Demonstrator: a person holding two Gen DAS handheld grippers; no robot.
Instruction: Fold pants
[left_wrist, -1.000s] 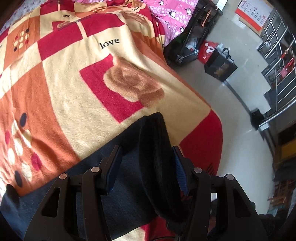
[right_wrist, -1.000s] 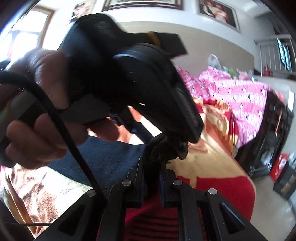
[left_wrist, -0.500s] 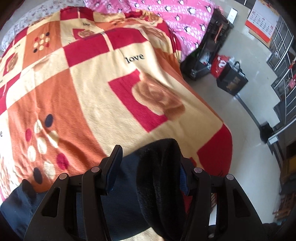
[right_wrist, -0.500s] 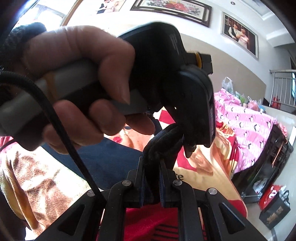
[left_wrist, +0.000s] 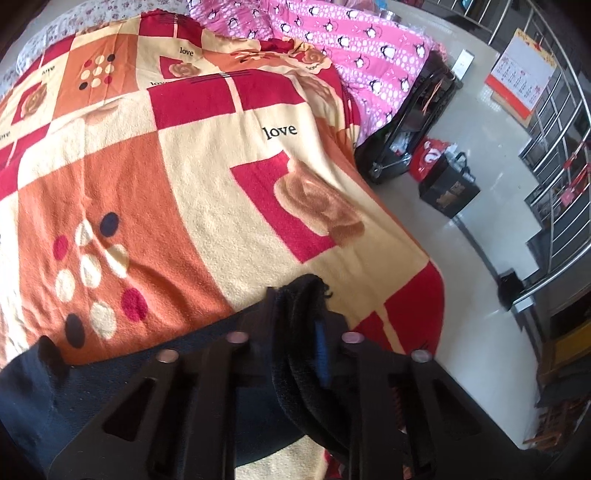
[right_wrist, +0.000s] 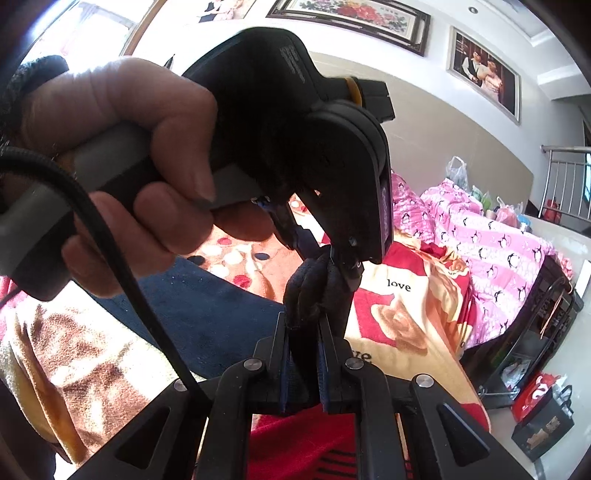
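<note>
Dark navy pants (left_wrist: 92, 384) lie on the patterned blanket (left_wrist: 192, 192) near the bed's right edge. My left gripper (left_wrist: 295, 325) is shut on a bunched end of the pants (left_wrist: 303, 295), lifted off the blanket. In the right wrist view my right gripper (right_wrist: 303, 332) is shut on the same bunched end (right_wrist: 306, 295), right below the left gripper's body (right_wrist: 314, 147) and the hand holding it. The rest of the pants (right_wrist: 207, 317) trail left across the blanket.
A pink penguin quilt (left_wrist: 351, 48) lies at the bed's far end. On the floor to the right are a black rack (left_wrist: 410, 129), a red bag (left_wrist: 428, 158), a black bag (left_wrist: 448, 192) and a metal stair railing (left_wrist: 554, 147).
My left gripper closed from open onto the bunched pants end. Both grippers have risen and moved further over the bed, pulling the fabric along.
</note>
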